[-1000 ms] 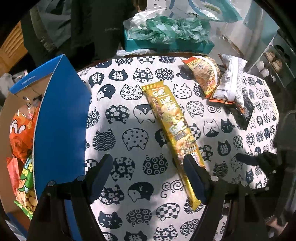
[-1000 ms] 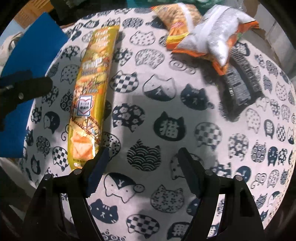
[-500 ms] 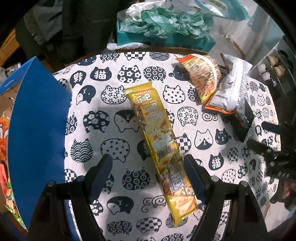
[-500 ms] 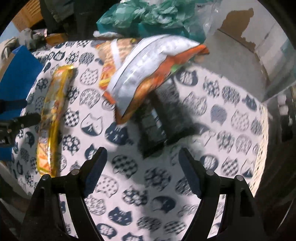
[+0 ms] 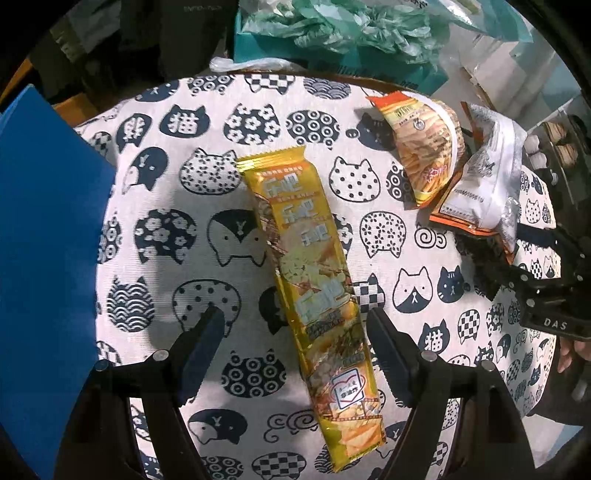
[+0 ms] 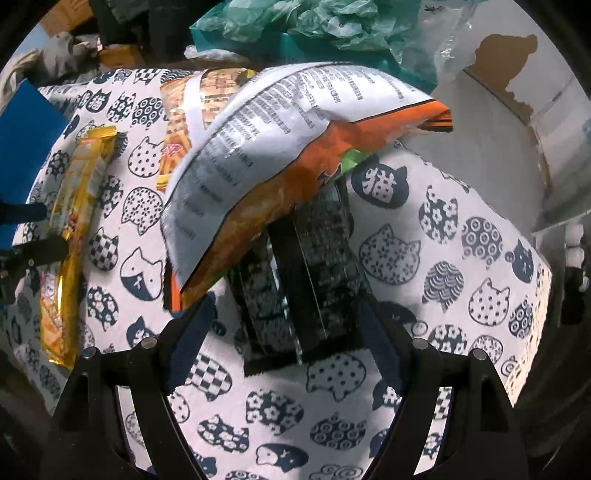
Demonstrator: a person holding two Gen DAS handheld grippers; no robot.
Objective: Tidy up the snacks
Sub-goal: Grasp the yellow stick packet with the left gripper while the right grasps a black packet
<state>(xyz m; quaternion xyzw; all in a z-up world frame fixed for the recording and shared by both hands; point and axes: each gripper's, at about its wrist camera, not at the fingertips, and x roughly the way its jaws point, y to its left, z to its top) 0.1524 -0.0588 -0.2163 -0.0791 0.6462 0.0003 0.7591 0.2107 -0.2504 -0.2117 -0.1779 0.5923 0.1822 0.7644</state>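
A long yellow snack pack [image 5: 314, 269] lies on the cat-print tablecloth [image 5: 177, 221]; my left gripper [image 5: 295, 325] is open, its fingers either side of the pack's lower half. The pack also shows in the right wrist view [image 6: 70, 240]. My right gripper [image 6: 284, 317] is open, its fingers either side of a black snack packet [image 6: 306, 280]. A white and orange chip bag [image 6: 280, 147] lies partly over that packet. An orange snack bag [image 5: 424, 147] lies beside the chip bag [image 5: 487, 177]. The right gripper shows in the left wrist view [image 5: 532, 273].
A blue box flap [image 5: 44, 240] stands at the left edge of the table. A teal box with green plastic bags [image 5: 351, 33] stands behind the table. A cardboard box [image 6: 498, 110] stands beyond the table at the right.
My left gripper has moved right so the yellow pack lies between its fingers. My right gripper has moved from the yellow pack over to the black packet and come closer to it.
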